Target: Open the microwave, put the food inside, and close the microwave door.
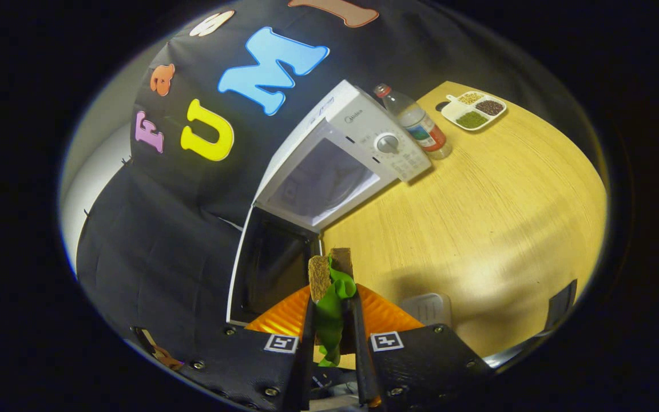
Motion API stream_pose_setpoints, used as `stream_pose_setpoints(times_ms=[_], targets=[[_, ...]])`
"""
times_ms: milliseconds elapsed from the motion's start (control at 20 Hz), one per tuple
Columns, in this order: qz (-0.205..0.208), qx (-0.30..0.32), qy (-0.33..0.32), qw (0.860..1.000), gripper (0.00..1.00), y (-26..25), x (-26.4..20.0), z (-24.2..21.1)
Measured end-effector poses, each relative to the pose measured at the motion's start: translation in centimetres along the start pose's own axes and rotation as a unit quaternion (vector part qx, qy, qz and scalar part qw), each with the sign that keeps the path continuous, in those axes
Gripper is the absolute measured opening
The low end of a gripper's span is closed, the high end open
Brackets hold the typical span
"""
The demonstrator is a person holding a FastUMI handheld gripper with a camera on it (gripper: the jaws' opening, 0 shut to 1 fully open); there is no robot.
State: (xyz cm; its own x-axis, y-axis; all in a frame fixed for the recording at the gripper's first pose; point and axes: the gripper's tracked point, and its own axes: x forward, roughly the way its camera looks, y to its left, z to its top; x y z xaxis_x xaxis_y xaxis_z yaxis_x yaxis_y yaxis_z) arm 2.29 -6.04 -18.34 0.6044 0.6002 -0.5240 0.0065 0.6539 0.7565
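Green leafy food (330, 309) clenched between tongs (332, 274); boxy white microwave (358, 143) beyond, door (269, 274) swung open

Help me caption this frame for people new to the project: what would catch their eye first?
First, the green food item clamped between the fingers of the hand-held gripper. Just beyond it stands the white microwave on the wooden table, its door swung open. A plastic bottle sits beside the microwave, with a divided tray beyond.
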Motion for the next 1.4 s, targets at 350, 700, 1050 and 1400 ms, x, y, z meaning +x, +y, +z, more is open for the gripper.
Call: stream_pose_setpoints(times_ms=[350,700,1050,1400], targets=[[0.035,0.013,-0.038,0.999,0.31,4.6,7.3,2.1],[0.03,0.017,-0.119,0.992,0.31,5.9,14.5,4.6],[0.022,0.019,-0.179,0.983,0.31,6.1,20.6,7.2],[0.03,0.047,-0.221,0.974,0.31,2.9,26.5,10.9]])
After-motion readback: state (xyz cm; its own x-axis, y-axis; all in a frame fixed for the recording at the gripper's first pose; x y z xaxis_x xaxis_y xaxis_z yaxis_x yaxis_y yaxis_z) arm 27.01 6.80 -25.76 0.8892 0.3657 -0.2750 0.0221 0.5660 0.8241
